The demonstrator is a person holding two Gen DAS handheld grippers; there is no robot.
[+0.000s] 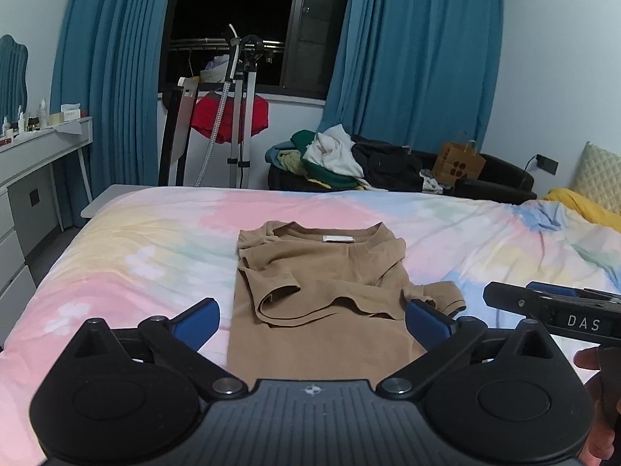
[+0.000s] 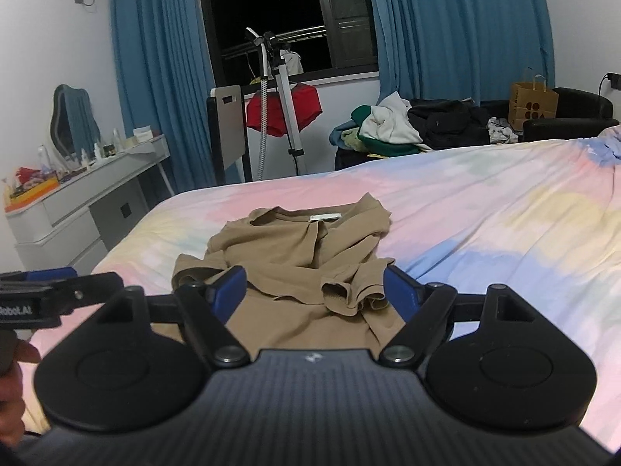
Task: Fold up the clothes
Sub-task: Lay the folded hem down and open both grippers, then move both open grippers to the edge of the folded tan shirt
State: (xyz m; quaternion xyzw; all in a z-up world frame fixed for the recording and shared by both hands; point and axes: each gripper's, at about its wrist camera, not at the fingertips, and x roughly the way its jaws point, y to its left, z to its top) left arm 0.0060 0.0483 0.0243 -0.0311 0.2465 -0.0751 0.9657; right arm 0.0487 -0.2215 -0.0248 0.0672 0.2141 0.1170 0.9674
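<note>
Brown shirt (image 1: 322,291) lies flat on bed (image 1: 136,256), collar far from me. Both sleeves look folded in over middle; I think side folds done. Bottom half not folded up yet, I think that is left.

My left hand-held gripper (image 1: 314,316) wide open, holds nothing, hangs over shirt's near part. My right hand-held gripper (image 2: 314,295) wide open too, empty, just above right sleeve (image 2: 349,291). Shirt sits between fingers in both views.

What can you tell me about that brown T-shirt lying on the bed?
The brown T-shirt is a soft tan knit with a ribbed collar and a white neck label. It lies on the pastel bedspread, collar pointing toward the window, both short sleeves folded inward over the body, slightly rumpled. Neither gripper touches it.
</note>
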